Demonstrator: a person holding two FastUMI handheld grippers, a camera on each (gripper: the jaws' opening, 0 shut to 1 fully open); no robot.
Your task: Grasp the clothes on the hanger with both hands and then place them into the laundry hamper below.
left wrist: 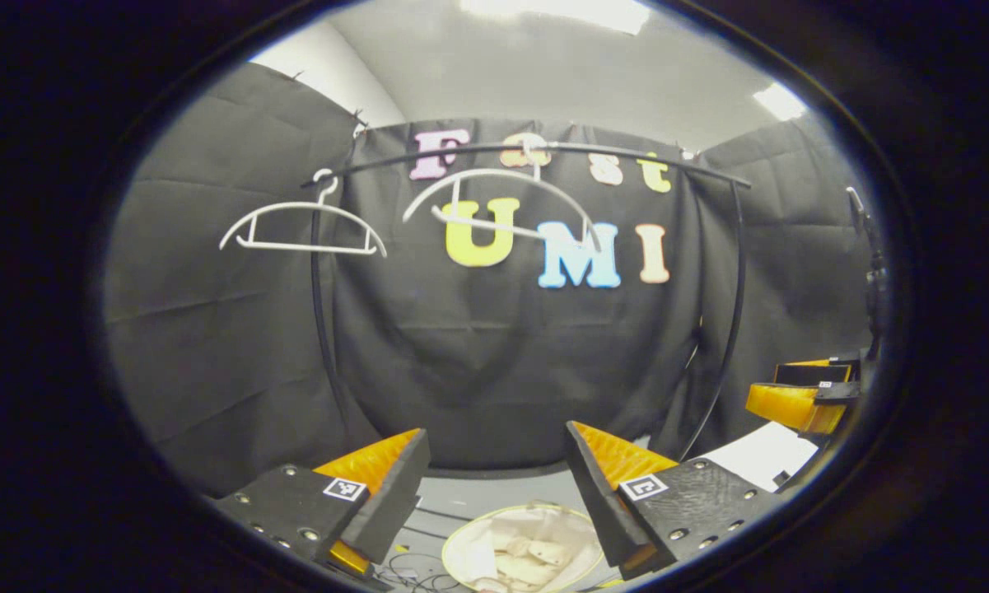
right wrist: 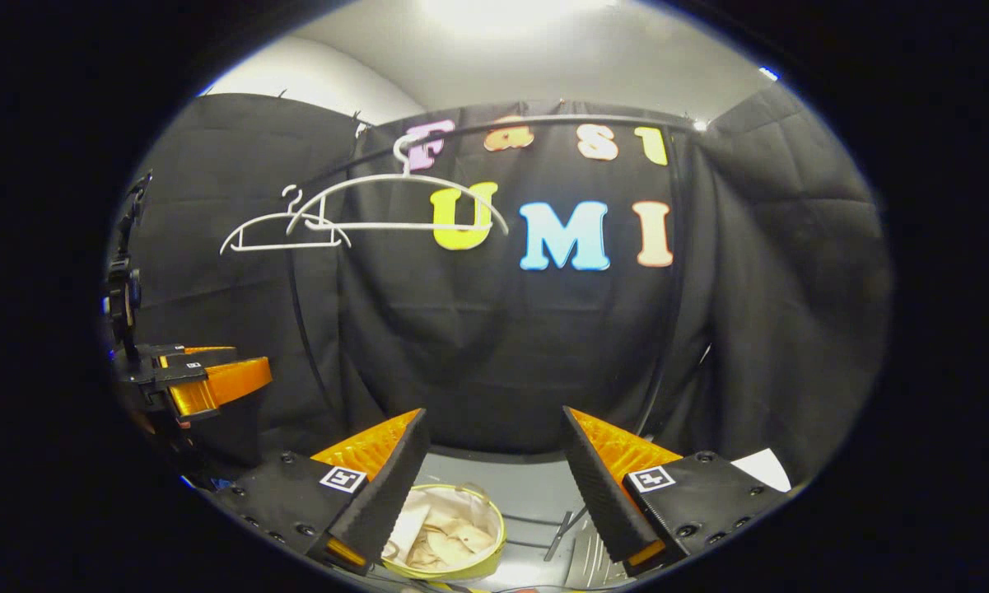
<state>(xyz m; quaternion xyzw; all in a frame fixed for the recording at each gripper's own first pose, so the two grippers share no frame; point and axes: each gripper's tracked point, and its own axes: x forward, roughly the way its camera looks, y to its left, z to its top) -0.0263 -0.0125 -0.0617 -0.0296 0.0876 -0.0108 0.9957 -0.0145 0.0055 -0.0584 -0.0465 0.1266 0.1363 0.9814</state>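
Note:
Two bare white hangers [left wrist: 300, 229] [left wrist: 502, 202] hang from the black rail [left wrist: 626, 156]; the nearer one is tilted. In the right gripper view the same hangers [right wrist: 284, 231] [right wrist: 399, 206] overlap on the rail [right wrist: 543, 122]. Pale beige clothes [left wrist: 531, 552] lie inside the round laundry hamper [left wrist: 461, 535] on the floor below. My left gripper [left wrist: 498, 441] is open and empty above the hamper. My right gripper [right wrist: 494, 420] is open and empty too, with the hamper [right wrist: 494, 543] and clothes [right wrist: 449, 531] low between its fingers. The other gripper [left wrist: 799, 399] [right wrist: 206, 379] shows off to the side.
The rail's curved black uprights [left wrist: 733, 313] [left wrist: 319, 329] stand in front of the cloth wall. Cables [left wrist: 416, 568] lie on the grey floor beside the hamper. A white sheet [left wrist: 762, 453] lies on the floor to the right. A dark stand [right wrist: 123, 272] rises at the left.

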